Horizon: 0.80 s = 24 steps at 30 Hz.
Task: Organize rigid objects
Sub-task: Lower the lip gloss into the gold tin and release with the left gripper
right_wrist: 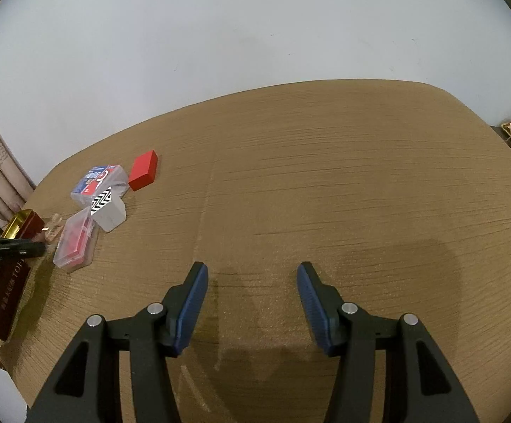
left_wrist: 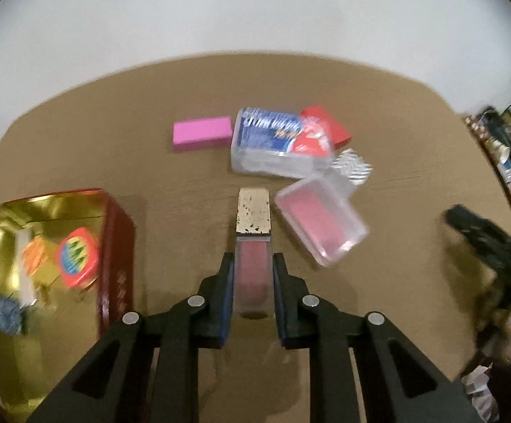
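Jaws of the left gripper (left_wrist: 252, 264) are clamped on a slim clear tube (left_wrist: 252, 268) with reddish contents and a gold-flecked cap, pads squeezing its lower body while the cap pokes out ahead over the table (left_wrist: 114, 134). Grip looks centred, so lift straight, keep the tube level, then swing left to the open gold-lined tin (left_wrist: 49, 208), already holding a few bright pieces; best to lower it in before letting go, not drop it. Just right of the tube lies a clear case with a red insert (left_wrist: 320, 224), close enough to nudge, so clear it first. Beyond sit a blue-labelled clear box (left_wrist: 273, 141), a pink block (left_wrist: 202, 133) and a red block (left_wrist: 329, 125). Over on bare wood, the right gripper (right_wrist: 252, 294) hangs spread and empty.
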### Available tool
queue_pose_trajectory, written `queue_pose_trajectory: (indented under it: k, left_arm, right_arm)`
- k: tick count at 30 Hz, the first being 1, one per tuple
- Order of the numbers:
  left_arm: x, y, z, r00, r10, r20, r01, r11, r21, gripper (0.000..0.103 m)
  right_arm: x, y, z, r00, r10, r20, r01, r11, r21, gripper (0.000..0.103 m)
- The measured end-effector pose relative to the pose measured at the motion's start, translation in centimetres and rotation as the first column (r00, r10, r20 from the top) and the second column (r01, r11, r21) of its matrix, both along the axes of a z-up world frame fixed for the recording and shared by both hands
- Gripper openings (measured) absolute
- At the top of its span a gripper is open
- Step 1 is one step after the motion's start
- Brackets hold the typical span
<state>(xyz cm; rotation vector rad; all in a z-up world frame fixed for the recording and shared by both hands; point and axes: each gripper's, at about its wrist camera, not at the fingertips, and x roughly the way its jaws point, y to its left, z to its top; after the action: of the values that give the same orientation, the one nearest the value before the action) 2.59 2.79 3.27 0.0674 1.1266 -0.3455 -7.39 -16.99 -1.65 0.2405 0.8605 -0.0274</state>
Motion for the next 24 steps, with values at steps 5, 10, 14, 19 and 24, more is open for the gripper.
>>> queue_pose_trajectory:
  k: [5,10,14,19,24]
  left_arm:
    - [-3.1,5.2,3.6,0.996,0.092,-0.017,-0.093,0.995,-0.041,0.017]
    - [-4.1,12.3,3.1,0.973,0.221,-0.063,-0.217,0.974,0.06,0.017]
    - [-4.0,16.7,2.2,0.96,0.268,-0.078,-0.262,0.962,0.08,0.017]
    - [-2.3,17.6,1.6,0.953,0.297,-0.058,-0.291,0.953,0.089,0.014]
    - [-0.1,17.2,2.0,0.95,0.312,-0.007,-0.311,0.947,0.075,0.014]
  right_arm:
    - [0.0,0.1,0.1,1.0,0.002,-0.006,-0.003,1.0,-0.017,0.054]
    - [0.1,0.2,0.0,1.0,0.002,-0.013,-0.002,1.0,-0.031,0.054]
    - [0.2,0.4,0.0,1.0,0.002,-0.018,-0.003,0.999,-0.048,0.054]
    - [0.2,0.5,0.0,1.0,0.003,-0.022,-0.005,0.998,-0.061,0.054]
    - [0.3,0.6,-0.1,1.0,0.009,-0.026,-0.011,0.998,-0.068,0.056]
